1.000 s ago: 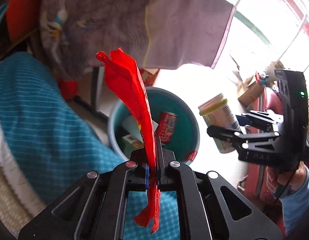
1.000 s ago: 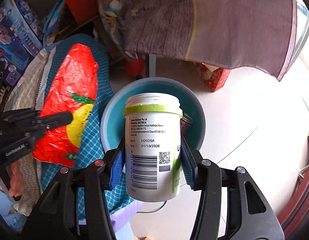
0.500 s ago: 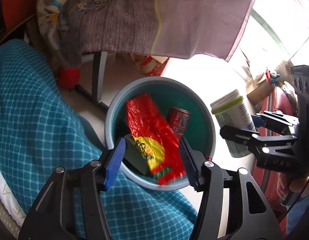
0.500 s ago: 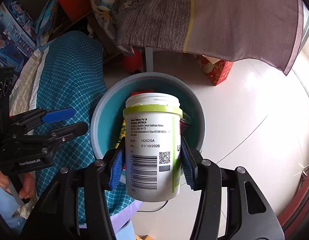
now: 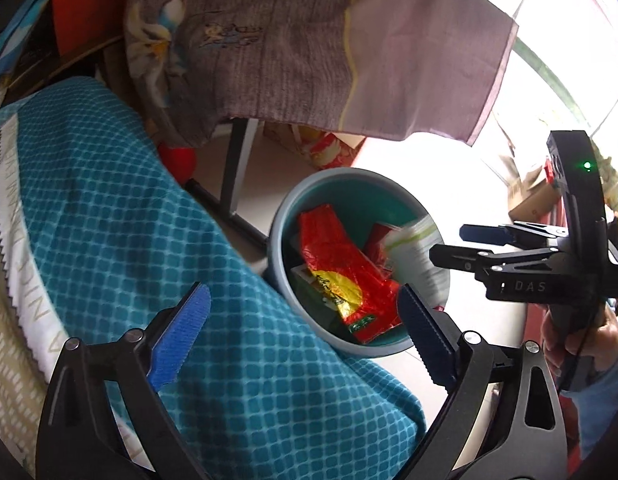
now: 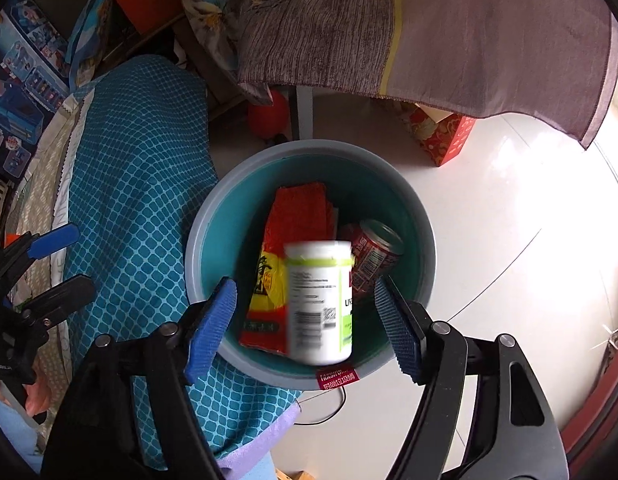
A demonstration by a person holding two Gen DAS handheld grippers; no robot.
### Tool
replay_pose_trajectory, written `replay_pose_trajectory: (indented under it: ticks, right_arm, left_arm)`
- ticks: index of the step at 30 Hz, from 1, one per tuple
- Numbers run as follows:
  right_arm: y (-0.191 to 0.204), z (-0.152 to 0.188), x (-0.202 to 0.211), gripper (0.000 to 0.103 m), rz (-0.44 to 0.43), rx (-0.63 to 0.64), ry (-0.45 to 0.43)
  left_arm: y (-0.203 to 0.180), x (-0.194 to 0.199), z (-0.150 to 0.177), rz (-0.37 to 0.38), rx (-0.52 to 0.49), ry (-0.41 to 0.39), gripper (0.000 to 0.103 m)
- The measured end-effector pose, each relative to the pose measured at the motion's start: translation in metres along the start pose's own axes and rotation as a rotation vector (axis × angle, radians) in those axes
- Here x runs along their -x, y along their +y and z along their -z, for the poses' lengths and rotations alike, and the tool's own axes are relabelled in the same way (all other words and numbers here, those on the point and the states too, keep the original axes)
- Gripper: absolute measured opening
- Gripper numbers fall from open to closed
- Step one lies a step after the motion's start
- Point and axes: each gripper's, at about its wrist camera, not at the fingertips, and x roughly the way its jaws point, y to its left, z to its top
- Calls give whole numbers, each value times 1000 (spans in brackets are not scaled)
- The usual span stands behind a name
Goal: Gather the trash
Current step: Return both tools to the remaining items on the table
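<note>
The right gripper (image 6: 305, 324) has its fingers (image 6: 211, 322) spread, and they have just been opening. The white jar (image 6: 319, 302) sits between them in the wrist view but touches neither pad; it is blurred, upright with its lid away from the camera, and looks to be dropping free. Straight beyond it along the fingers' line is the open mouth of the bin (image 6: 213, 208), so the jar's long axis points roughly into the bin.

The left gripper (image 5: 305, 334) is also spread wide, its fingers (image 5: 181, 332) having just been opening, with nothing between them. The red wrapper (image 5: 341, 272) lies inside the bin (image 5: 283, 216), ahead and to the right of those fingers, beside a red can (image 6: 373, 256) and some flat packets.

The bin stands on the white floor (image 6: 509, 216), just beside the edge of the bed under its teal blanket (image 5: 129, 220). The right gripper is squarely over the bin; the left one hangs over the bed's edge, off to the bin's side.

Both pieces seem delivered, so the next move is probably to look for more trash. None shows outside the bin in either view.
</note>
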Motion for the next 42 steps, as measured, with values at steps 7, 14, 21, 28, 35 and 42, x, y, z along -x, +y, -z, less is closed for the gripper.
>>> replay_pose_trajectory:
  ticks: [7, 14, 21, 28, 35, 42]
  right_arm:
    - [3, 2, 8, 74, 17, -1, 2]
    - [17, 7, 26, 78, 43, 14, -9]
    - [59, 16, 44, 78, 56, 83, -17]
    - [132, 27, 56, 79, 35, 188, -31]
    - [216, 42, 58, 79, -4, 308, -41]
    - [294, 63, 51, 79, -37, 425, -19]
  left_arm:
    - [9, 16, 10, -8, 24, -11, 95]
    - [20, 40, 23, -2, 52, -36, 95]
    - [37, 73, 43, -6, 85, -76, 96]
    - [74, 118, 77, -45, 145, -124, 98]
    - [131, 172, 121, -113, 242, -184, 99]
    - [187, 223, 175, -199, 344, -232, 99]
